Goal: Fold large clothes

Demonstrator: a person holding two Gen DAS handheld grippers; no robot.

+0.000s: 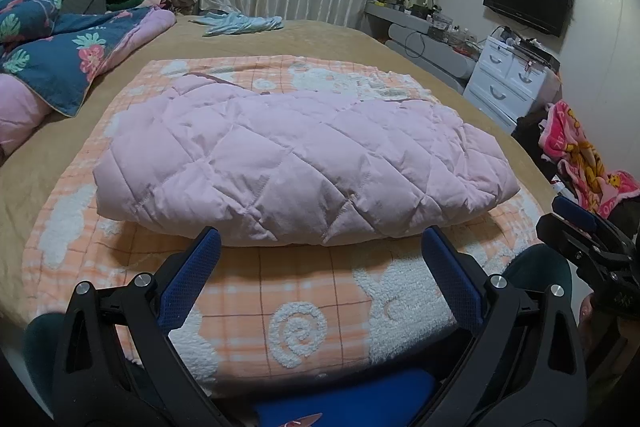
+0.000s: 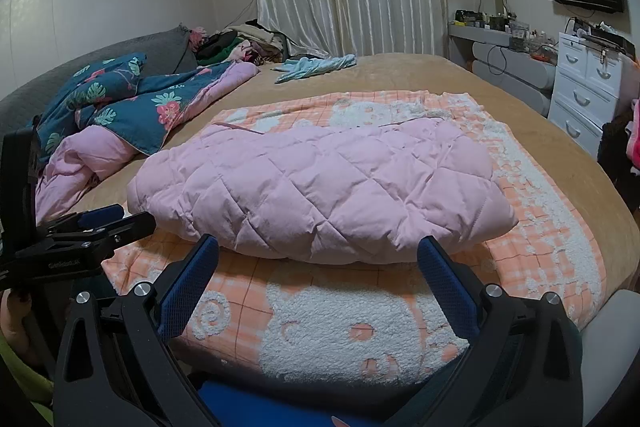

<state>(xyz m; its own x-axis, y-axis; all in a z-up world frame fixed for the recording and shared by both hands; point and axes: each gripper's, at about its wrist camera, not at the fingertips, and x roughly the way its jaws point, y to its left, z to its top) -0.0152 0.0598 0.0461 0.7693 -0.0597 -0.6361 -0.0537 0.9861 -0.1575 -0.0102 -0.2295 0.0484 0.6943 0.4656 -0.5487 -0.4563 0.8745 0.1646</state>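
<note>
Just before folded pink jacket (image 1: 288, 163) near edge: L tongs (image 1: 320, 239), R tongs (image 2: 318, 247) wide, empty.

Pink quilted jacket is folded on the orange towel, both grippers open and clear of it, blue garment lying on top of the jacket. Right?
Not quite. The blue garment isn't on the jacket; it lies apart, far up the bed near the curtain, as the right wrist view shows. The rest holds: jacket folded on the towel, left gripper and right gripper open and clear of it.
</note>
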